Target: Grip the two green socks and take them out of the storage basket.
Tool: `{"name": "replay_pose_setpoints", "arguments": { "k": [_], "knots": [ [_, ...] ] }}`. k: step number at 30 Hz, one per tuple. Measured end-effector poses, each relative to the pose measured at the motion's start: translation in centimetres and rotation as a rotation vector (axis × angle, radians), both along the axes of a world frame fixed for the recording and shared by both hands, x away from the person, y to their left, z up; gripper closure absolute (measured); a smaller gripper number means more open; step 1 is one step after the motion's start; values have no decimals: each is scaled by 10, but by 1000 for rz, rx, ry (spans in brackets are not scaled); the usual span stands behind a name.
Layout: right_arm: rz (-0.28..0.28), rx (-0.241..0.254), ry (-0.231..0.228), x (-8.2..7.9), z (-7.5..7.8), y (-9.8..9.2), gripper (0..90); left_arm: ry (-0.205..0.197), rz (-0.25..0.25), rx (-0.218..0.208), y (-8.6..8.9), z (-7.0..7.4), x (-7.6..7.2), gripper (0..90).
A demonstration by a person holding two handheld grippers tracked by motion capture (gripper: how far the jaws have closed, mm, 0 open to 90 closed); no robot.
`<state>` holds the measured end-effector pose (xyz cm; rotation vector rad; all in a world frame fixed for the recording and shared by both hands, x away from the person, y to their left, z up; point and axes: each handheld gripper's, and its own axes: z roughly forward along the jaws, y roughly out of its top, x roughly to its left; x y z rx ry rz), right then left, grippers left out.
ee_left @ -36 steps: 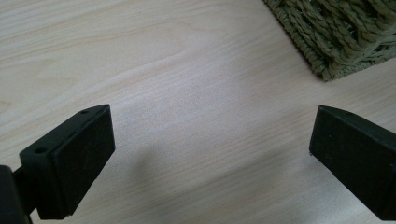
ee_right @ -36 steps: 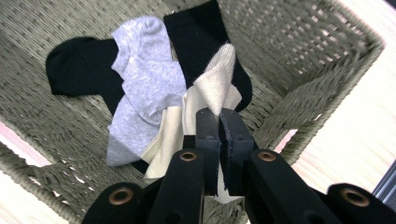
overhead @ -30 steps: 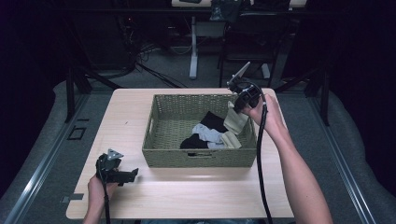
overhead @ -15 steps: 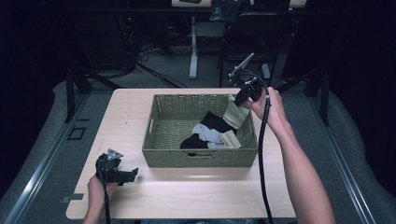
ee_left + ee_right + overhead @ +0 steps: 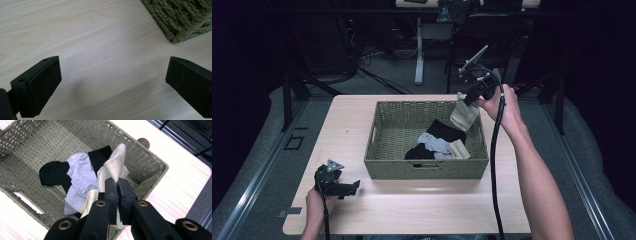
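table (image 5: 412, 215): light wood, bare in front | floor: grey | desk legs (image 5: 419, 55), cables behind

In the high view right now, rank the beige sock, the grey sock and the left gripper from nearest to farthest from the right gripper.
1. Beige sock: pinched in the right gripper, hanging over the basket's far right corner.
2. Grey sock: lying in the basket, below and left of that gripper.
3. Left gripper: on the table near its front left, outside the basket.
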<state>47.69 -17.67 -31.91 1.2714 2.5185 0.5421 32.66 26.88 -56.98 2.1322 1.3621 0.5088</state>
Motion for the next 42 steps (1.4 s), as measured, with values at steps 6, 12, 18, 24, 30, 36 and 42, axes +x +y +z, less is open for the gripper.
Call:
{"name": "replay_pose_setpoints", "arguments": {
  "k": [6, 12, 18, 24, 30, 36, 42],
  "knots": [
    [-18, 12, -35, -4, 19, -9, 872, -7, -4, 6, 0, 1, -1, 3],
    [-40, 23, -63, -9, 34, -23, 872, -2, -5, 6, 0, 1, -1, 3],
    [-72, 43, -85, -15, 42, -42, 872, -3, -3, 6, 0, 1, -1, 3],
    [-111, 53, -100, -23, 47, -68, 872, -3, -4, 6, 0, 1, -1, 3],
    [-155, 54, -107, -31, 43, -91, 872, -3, -2, 4, -1, 1, -1, 3],
    [-199, 28, -89, -32, 30, -108, 872, -3, -3, 7, -1, 1, -1, 3],
    [-227, 24, -59, -32, 11, -121, 872, -3, -4, 5, 0, 0, 0, 3]
  ]
}}
